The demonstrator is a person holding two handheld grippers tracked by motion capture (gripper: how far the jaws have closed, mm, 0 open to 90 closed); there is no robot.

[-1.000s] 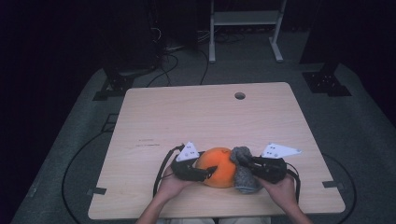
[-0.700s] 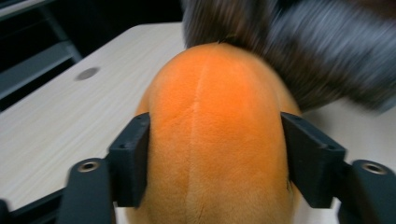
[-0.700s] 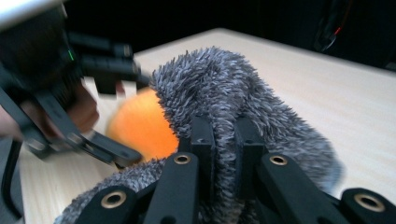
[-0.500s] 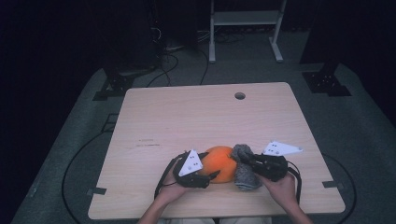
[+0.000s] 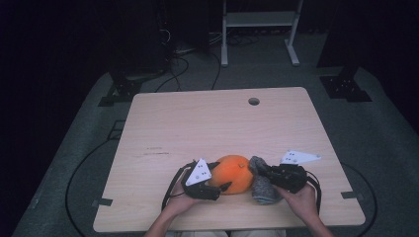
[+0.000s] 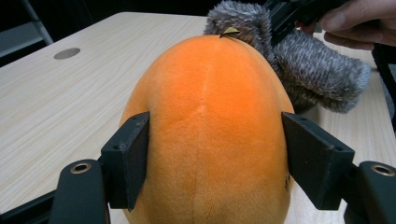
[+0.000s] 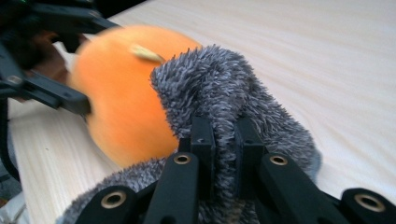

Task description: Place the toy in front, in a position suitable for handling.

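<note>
An orange plush ball [image 5: 236,173] lies near the table's front edge, touching a grey fuzzy cloth [image 5: 262,188] on its right. My left gripper [image 5: 221,177] reaches in from the left. In the left gripper view its jaws [image 6: 212,154] flank the orange plush [image 6: 210,93]. They have just been opening, and the plush between them shows no dent. My right gripper [image 5: 263,172] comes from the right. In the right gripper view its jaws [image 7: 225,140] are shut on a fold of the grey cloth [image 7: 219,84], beside the orange plush [image 7: 121,93].
The light wooden table [image 5: 197,128] has a small round hole [image 5: 253,101] near its far edge. Both hands work close to the front edge. Cables and a white stand [image 5: 257,19] are on the dark floor beyond the table.
The left gripper's jaws have spread wider around the orange plush, and its grey plate has tipped toward the table's front edge. The right gripper keeps its hold on the grey cloth.
</note>
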